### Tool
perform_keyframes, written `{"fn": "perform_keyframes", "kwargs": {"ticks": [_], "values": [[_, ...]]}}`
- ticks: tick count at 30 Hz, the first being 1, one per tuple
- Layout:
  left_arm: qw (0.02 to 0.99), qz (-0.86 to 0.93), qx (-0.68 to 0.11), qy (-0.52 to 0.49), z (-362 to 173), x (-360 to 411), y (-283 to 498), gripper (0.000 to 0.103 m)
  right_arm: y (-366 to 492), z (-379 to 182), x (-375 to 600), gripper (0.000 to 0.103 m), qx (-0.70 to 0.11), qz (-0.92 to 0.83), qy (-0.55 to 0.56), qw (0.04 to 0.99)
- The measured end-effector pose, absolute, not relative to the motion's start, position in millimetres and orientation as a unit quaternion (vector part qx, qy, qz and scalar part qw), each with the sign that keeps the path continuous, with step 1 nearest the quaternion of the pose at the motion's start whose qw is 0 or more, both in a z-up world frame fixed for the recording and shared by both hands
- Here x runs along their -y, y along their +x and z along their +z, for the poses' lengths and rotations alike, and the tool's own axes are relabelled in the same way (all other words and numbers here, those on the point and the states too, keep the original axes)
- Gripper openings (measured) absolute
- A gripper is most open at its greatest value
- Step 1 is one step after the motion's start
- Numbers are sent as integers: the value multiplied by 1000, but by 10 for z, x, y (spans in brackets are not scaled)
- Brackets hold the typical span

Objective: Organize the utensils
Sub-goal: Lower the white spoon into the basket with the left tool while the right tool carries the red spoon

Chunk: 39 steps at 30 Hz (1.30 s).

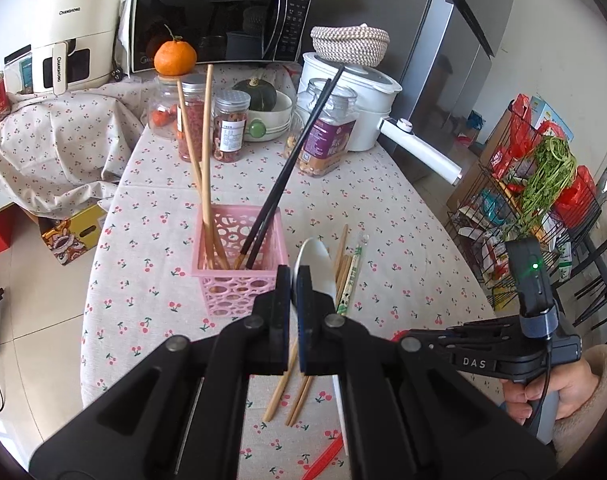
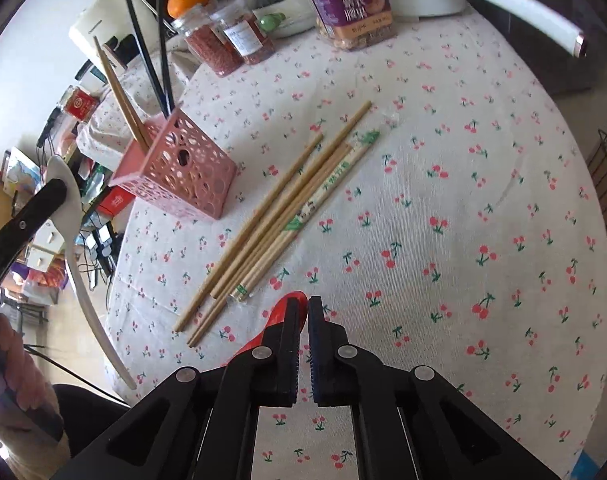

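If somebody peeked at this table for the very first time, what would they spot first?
Probably the pink basket in the middle of the cherry tablecloth, with wooden and black chopsticks standing up in it. Next, the left gripper right beside it, pinching a white spoon. Then the loose chopsticks lying on the cloth to the basket's right, and the orange sitting on a jar at the back.
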<state>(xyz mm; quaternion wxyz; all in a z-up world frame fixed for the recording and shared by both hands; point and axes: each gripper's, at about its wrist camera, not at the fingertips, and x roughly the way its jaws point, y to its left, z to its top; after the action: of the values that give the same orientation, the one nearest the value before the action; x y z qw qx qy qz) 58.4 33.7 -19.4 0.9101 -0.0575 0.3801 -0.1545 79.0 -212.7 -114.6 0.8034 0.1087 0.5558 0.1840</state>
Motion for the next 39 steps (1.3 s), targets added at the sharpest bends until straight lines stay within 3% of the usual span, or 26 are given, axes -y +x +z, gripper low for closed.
{"fn": "perform_keyframes", "kwargs": {"ticks": [12,21,29,39], "values": [[975,-67,-201,-64,280,-628,518,3,473,17,2048,2,-347,149,19,926],[995,5,-98,-14,183,-496,739,3,426,327,1945,2,-283,140,5,949],[995,27,-99,13,-63,-398,1001,3,496,312,1941,2,-281,134,15,950],[986,7,-167,-14,-243,-455,1227,4,543,275,1923,2,-284,135,14,949]]}}
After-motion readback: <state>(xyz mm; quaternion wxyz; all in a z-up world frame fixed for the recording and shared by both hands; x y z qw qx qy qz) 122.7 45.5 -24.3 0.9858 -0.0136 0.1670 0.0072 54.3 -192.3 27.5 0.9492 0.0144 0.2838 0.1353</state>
